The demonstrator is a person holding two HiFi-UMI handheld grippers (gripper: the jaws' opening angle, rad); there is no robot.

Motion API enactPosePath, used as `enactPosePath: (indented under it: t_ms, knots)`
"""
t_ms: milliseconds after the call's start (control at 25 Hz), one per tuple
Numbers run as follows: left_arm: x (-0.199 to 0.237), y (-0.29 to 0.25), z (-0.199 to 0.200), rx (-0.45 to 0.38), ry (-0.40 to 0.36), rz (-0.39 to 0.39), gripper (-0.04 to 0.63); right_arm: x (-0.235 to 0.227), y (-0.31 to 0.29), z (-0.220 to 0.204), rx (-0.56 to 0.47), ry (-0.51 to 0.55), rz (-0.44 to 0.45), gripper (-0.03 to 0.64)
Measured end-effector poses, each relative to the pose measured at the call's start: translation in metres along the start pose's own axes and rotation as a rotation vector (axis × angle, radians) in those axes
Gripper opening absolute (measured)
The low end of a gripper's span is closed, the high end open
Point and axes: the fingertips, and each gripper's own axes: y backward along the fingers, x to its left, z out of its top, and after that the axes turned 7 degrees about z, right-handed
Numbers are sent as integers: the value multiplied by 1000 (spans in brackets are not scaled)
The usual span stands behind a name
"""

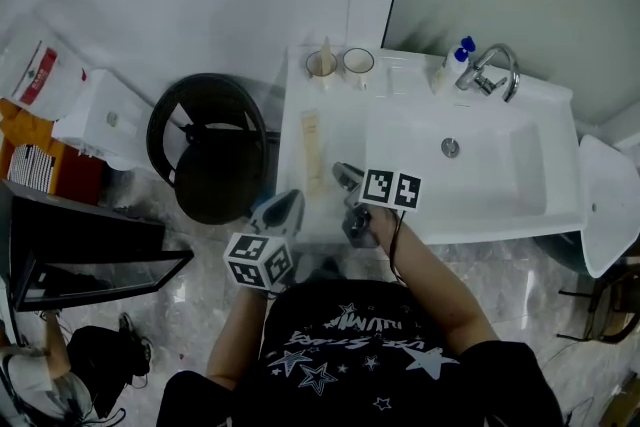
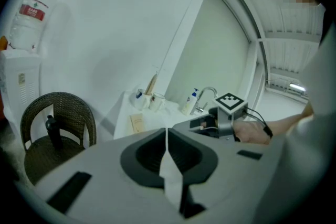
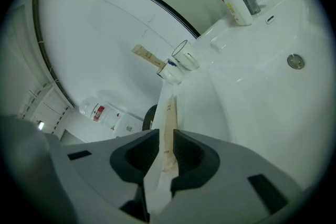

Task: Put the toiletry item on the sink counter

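Observation:
The toiletry item, a cream tube (image 1: 312,150), lies flat along the left part of the white sink counter (image 1: 330,215), pointing toward two cups. My right gripper (image 1: 345,173) hovers over the counter just right of the tube's near end. In the right gripper view its jaws (image 3: 166,136) stand a narrow gap apart, and the tube (image 3: 169,110) shows through that gap, resting on the counter beyond. My left gripper (image 1: 290,200) hangs off the counter's front left corner. Its jaws (image 2: 166,136) are shut with nothing in them, and the tube (image 2: 136,123) lies farther off.
Two cups (image 1: 322,65) (image 1: 358,63) stand at the counter's back, one holding a toothpaste box. A soap bottle (image 1: 452,70) sits beside the faucet (image 1: 492,68) behind the basin (image 1: 500,185). A dark wicker chair (image 1: 212,150) stands left of the counter, with a water dispenser (image 1: 100,115) beyond.

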Motion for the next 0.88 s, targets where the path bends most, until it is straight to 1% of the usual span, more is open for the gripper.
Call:
enactPosePath:
  t_ms: [160, 360, 440, 600, 800, 880]
  knots:
    - [-24, 5, 4, -28, -4, 8, 25, -3, 29, 2, -2, 27, 5, 77]
    - [-61, 12, -3, -33, -16, 4, 25, -5, 67, 7, -29, 73, 12, 73]
    - [-75, 15, -9, -29, -21, 4, 25, -7, 83, 6, -32, 88, 10, 47]
    - [-106, 17, -18, -23, -22, -1, 25, -15, 117, 4, -34, 93, 24, 25]
    - [-149, 17, -26, -23, -44, -14, 25, -29, 161, 4, -56, 88, 49, 20]
    - [-167, 18, -30, -22, -45, -19, 25, -34, 178, 1, -53, 109, 56, 20]
